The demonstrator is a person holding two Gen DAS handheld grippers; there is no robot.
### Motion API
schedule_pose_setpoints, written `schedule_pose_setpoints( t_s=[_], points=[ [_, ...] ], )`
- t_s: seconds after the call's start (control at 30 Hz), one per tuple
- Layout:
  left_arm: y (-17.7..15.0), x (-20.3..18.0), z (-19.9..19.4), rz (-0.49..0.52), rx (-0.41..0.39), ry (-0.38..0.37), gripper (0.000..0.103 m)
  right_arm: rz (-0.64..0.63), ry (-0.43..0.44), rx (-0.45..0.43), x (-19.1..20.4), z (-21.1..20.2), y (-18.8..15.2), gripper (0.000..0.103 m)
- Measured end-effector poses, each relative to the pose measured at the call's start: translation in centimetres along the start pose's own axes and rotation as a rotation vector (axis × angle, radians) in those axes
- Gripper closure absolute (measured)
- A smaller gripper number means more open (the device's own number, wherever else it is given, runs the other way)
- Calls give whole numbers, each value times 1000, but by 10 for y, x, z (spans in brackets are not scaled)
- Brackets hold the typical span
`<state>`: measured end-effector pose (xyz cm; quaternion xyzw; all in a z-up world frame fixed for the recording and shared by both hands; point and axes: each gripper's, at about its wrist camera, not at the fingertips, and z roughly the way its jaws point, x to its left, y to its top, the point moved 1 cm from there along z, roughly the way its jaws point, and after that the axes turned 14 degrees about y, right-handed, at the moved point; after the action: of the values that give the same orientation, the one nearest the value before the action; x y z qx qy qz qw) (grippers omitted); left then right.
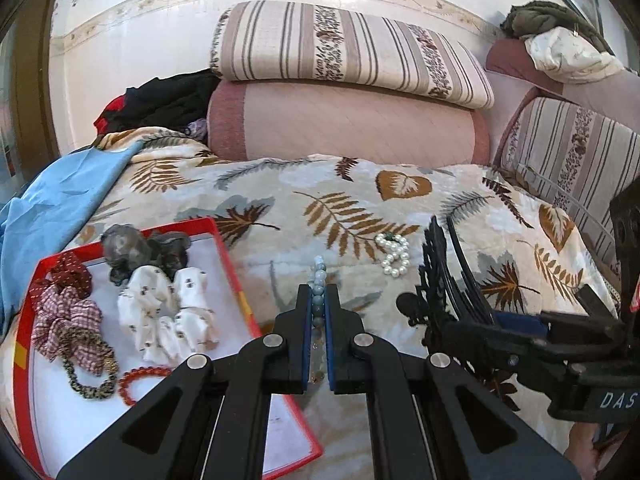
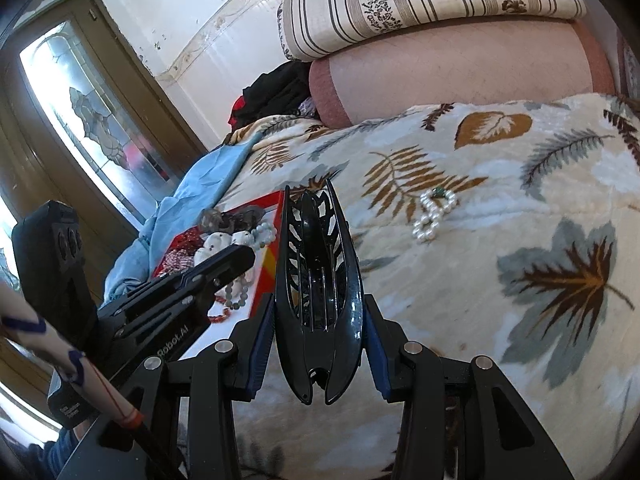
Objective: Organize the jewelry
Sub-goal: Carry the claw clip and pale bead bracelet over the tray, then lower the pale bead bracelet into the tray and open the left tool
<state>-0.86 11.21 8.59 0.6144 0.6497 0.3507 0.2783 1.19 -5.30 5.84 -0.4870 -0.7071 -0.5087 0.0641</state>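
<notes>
A leaf-patterned blanket (image 1: 360, 208) covered the bed, with a red-rimmed tray (image 1: 236, 280) lying on it at the left. The tray already held 4 fabric scrunchies (image 1: 168, 320), a leopard-print hair tie (image 1: 90, 376) and a red bead bracelet (image 1: 140, 380), so much of the sorting looked done.

The right gripper (image 2: 318, 344) clamped a black hair claw (image 2: 318, 280), carried above the blanket. The left gripper (image 1: 319, 328) was pinched tight on a pale blue bead bracelet (image 1: 318, 280) just right of the tray's edge. Both items probably still needed placing.

1 pearl bracelet (image 1: 394, 254) with a green bead lay on the blanket, untouched, well apart from the tray.

Readable writing: "DAS" on the right gripper's body, "Robot.AI" on the left's.
</notes>
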Motion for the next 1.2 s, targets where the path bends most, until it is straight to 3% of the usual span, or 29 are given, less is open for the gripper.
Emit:
schedule_pose_setpoints(
  t_s=[0.43,0.6,0.9,1.2],
  points=[
    [-4,71,-17,-106,-10,46,98,-32,51,52,61,43,-7,57],
    [-12,116,-28,-166,-6,111,98,-48,78,87,86,65,-11,57],
    [-46,190,-30,-272,92,248,98,-66,141,184,123,115,-28,57],
    [-62,201,-7,-280,176,309,98,-87,121,270,134,163,-46,57]
  ],
)
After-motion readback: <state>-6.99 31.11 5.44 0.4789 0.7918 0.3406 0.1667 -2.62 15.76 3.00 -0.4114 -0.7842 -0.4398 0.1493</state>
